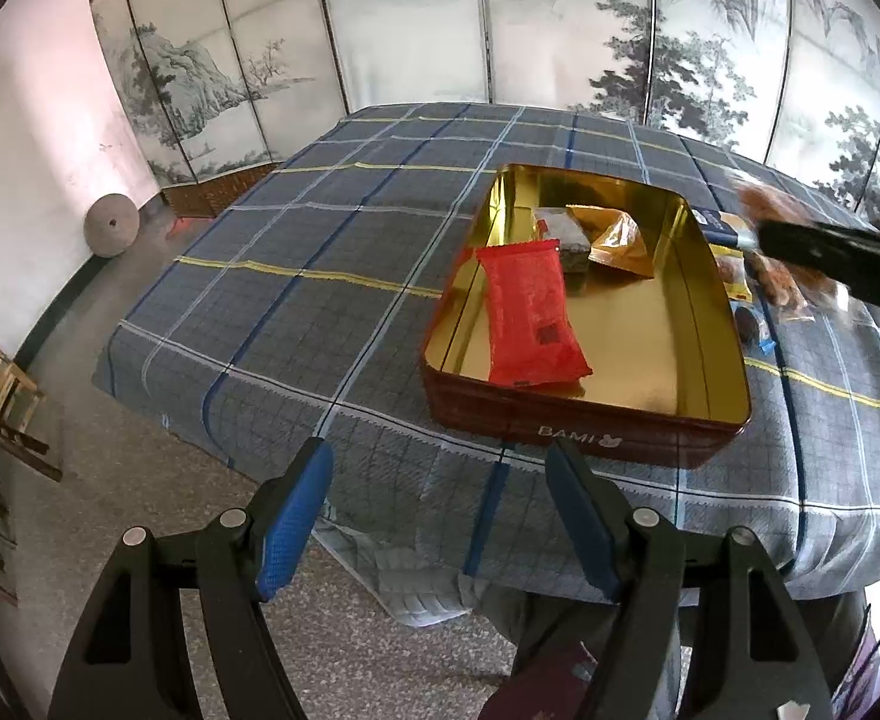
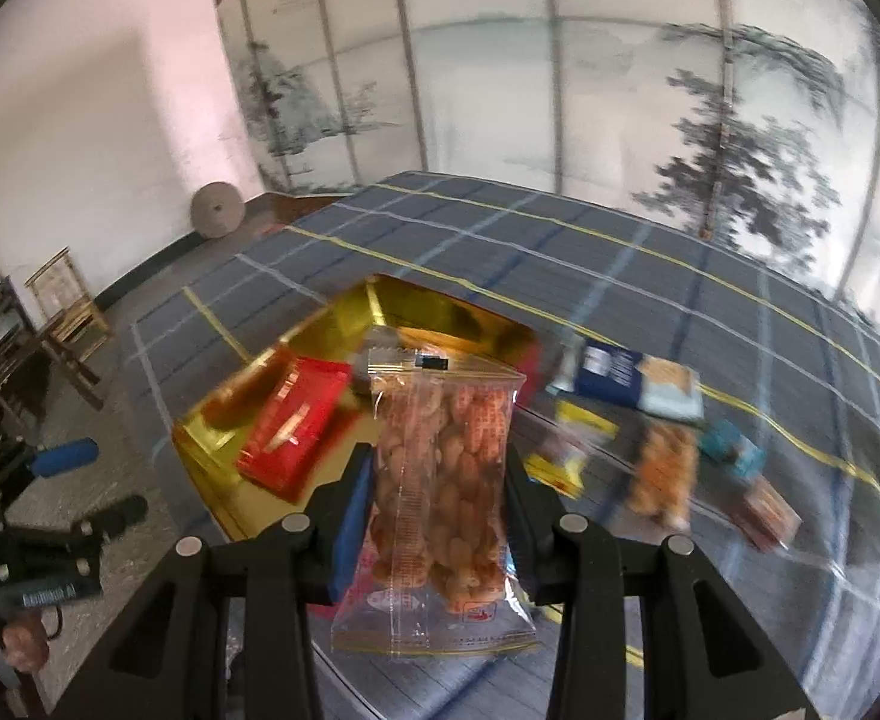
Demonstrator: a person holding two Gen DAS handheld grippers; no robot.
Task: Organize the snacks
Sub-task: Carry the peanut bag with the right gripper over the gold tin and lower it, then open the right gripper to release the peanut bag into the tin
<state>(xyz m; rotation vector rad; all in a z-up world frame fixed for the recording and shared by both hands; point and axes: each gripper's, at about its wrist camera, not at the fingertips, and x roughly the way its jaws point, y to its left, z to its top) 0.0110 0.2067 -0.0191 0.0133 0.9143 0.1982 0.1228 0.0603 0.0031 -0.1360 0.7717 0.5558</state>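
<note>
A gold-lined tin (image 1: 704,414) (image 2: 212,438) stands on the plaid-covered table; a red packet (image 1: 530,318) (image 2: 296,426), a dark block (image 1: 566,246) and an orange pouch (image 1: 620,240) lie inside it. My right gripper (image 2: 437,468) is shut on a clear bag of peanuts (image 2: 440,480), held in the air over the table near the tin's right side; from the left wrist view it enters blurred at the right (image 1: 764,240). My left gripper (image 1: 440,468) hangs open and empty in front of the tin, over the table's near edge.
Several loose snack packets lie on the cloth right of the tin: a blue pack (image 2: 614,372), a yellow one (image 2: 566,456), an orange bag (image 2: 662,474), a teal one (image 2: 734,450). A painted folding screen (image 1: 500,30) stands behind the table; wooden chairs (image 1: 2,396) stand at left.
</note>
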